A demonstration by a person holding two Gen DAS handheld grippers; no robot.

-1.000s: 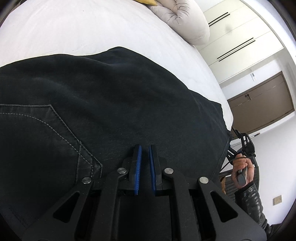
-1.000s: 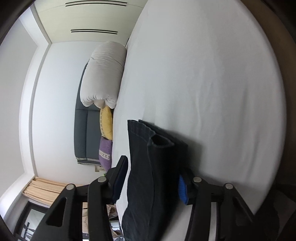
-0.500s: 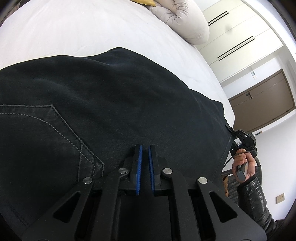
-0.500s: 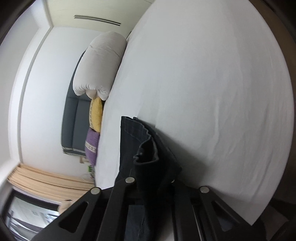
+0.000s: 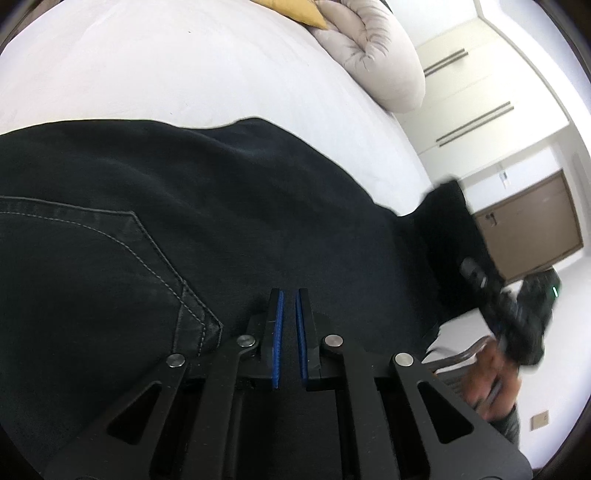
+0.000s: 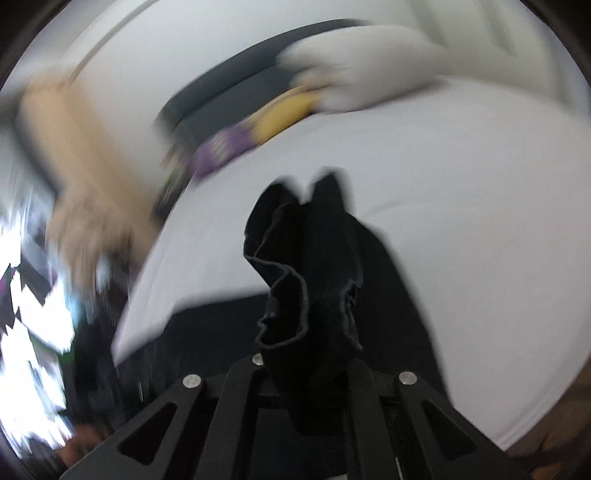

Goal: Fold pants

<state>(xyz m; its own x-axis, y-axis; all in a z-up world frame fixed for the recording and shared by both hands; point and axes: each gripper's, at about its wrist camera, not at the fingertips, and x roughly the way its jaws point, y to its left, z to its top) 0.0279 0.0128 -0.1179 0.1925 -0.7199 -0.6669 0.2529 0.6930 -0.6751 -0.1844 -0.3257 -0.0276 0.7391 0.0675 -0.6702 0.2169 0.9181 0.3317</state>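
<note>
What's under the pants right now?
The pants lie spread on the white bed sheet, which shows beyond their far edge. Whatever is beneath the fabric itself is covered, so I cannot tell.

White-sheeted bed [image 5: 192,74] bearing a rolled pale quilted duvet [image 5: 376,59] and a yellow cushion [image 5: 295,11]. Beyond: cream wardrobe doors with long bar handles [image 5: 476,107], brown wooden door [image 5: 532,229], dark grey headboard [image 6: 236,85].

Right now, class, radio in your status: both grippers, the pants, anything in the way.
Left gripper shut, resting over the pants. Right gripper shut on the bunched leg ends, raised above the bed. Nothing in the way.
</note>
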